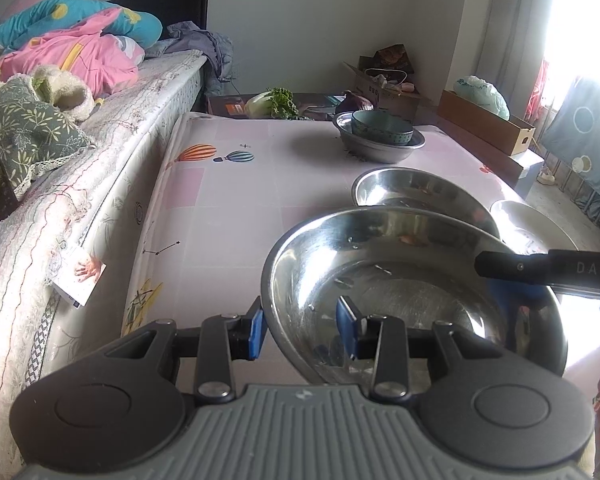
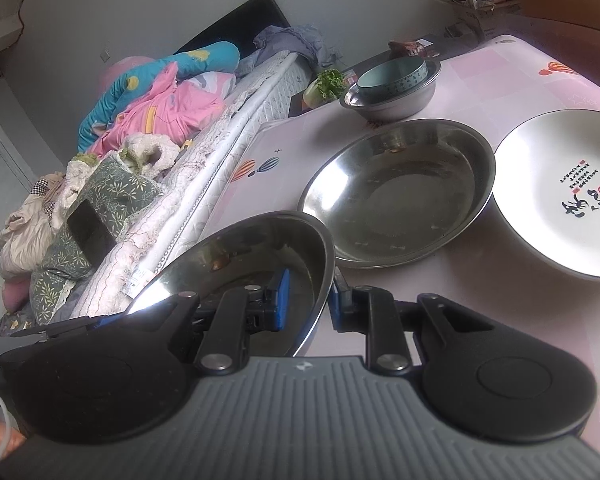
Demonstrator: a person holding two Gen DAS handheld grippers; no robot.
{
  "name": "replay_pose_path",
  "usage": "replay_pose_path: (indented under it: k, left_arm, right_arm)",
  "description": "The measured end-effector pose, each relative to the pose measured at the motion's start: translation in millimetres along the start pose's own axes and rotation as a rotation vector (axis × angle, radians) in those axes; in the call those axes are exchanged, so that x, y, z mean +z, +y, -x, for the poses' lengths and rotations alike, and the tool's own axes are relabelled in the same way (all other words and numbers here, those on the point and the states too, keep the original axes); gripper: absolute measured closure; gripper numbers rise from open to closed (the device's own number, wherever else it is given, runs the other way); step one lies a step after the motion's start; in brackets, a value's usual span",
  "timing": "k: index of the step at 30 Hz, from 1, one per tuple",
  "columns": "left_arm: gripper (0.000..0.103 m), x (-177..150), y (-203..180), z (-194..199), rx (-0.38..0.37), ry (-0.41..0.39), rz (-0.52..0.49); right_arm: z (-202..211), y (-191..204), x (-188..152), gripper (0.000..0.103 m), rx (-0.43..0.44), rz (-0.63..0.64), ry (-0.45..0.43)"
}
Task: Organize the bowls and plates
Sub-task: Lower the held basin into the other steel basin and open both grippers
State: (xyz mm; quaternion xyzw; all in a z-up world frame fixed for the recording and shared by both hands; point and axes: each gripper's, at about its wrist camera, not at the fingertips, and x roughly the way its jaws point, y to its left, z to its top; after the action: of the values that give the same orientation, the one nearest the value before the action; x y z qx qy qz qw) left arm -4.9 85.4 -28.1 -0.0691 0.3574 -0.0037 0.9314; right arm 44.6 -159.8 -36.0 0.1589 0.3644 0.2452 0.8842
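Observation:
A near steel plate (image 1: 400, 280) is straddled at its left rim by my left gripper (image 1: 302, 330), whose jaws stand a little apart from the rim. My right gripper (image 2: 306, 300) straddles the same plate (image 2: 256, 248) at its right rim, jaws close around it. A second steel plate (image 2: 400, 192) lies just beyond it on the table (image 2: 440, 312). A white ceramic plate (image 2: 560, 196) with black lettering lies to its right. At the far end a teal bowl (image 2: 392, 76) sits inside a steel bowl (image 2: 392, 100).
A bed (image 1: 80, 184) with pink and blue bedding runs along the table's left side. Leafy vegetables (image 1: 276, 102), a purple cabbage and cardboard boxes (image 1: 484, 120) stand behind the table. A bright window with curtains is to the right.

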Motion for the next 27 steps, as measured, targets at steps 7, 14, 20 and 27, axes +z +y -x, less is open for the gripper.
replay_pose_path:
  k: [7, 14, 20, 27]
  left_arm:
    - [0.065, 10, -13, -3, -0.028, -0.019, -0.027]
    - [0.065, 23, -31, -11, -0.055, -0.037, -0.06]
    - [0.065, 37, -44, -22, -0.084, -0.044, -0.072]
    - [0.065, 53, -58, -45, -0.126, -0.027, -0.075]
  right_arm:
    - [12, -10, 4, 0.083, -0.017, -0.017, -0.034]
    - [22, -27, 8, 0.083, -0.041, -0.046, -0.064]
    - [28, -39, 16, 0.083, -0.065, -0.062, -0.092]
    - [26, -57, 31, 0.083, -0.104, -0.077, -0.116]
